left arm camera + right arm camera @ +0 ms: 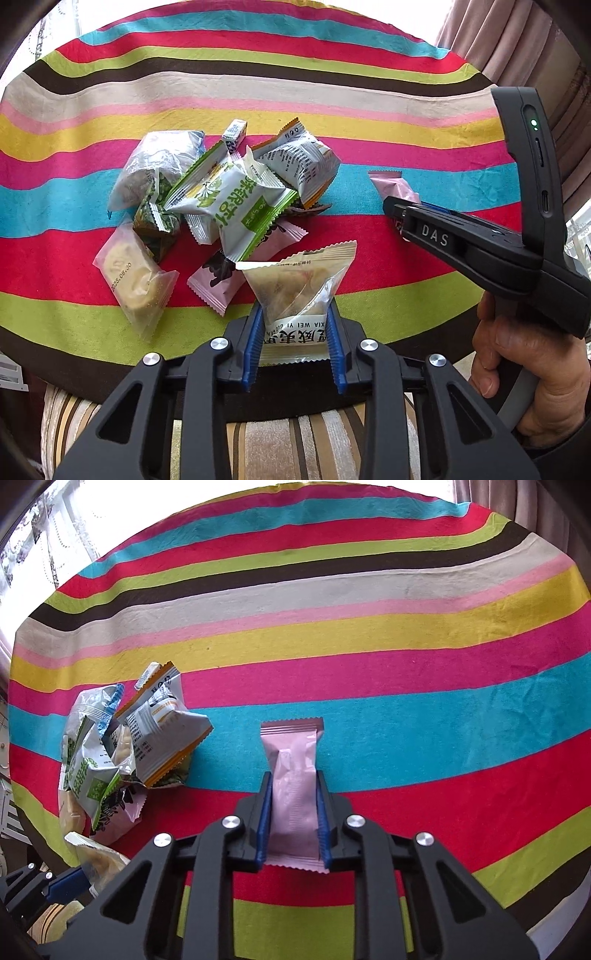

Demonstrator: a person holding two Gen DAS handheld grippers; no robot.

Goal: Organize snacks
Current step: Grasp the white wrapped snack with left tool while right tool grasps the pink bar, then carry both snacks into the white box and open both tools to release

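Clearly, the sorting has only just been started. Left of the left gripper (295,332) and just beyond its tips, most of the snacks remain heaped in one pile (221,199) on the striped cloth (332,92): a clear packet with a pale cake (135,284) lies at the near left edge, a green-and-white packet (232,206) sits on top in the middle, and an orange-edged packet (303,166) leans at the far right of the heap. No container or sorted group can be seen, so where the snacks are meant to go cannot be told.

Between the blue pads of the left gripper a clear packet with a white printed band (299,295) is clamped at its near end, its far end standing up ahead of the tips. It is judged to have been drawn from the near edge of the heap.

Further right, well apart from the pile, the right gripper (293,816) is closed on a pink packet (293,775), which is held lengthwise between the pads; its far crimped end reaches forward over the blue stripe. Whether that end touches the cloth cannot be told.

So two packets are judged to be in hand and none yet placed; the rest of the heap is left to be dealt with.
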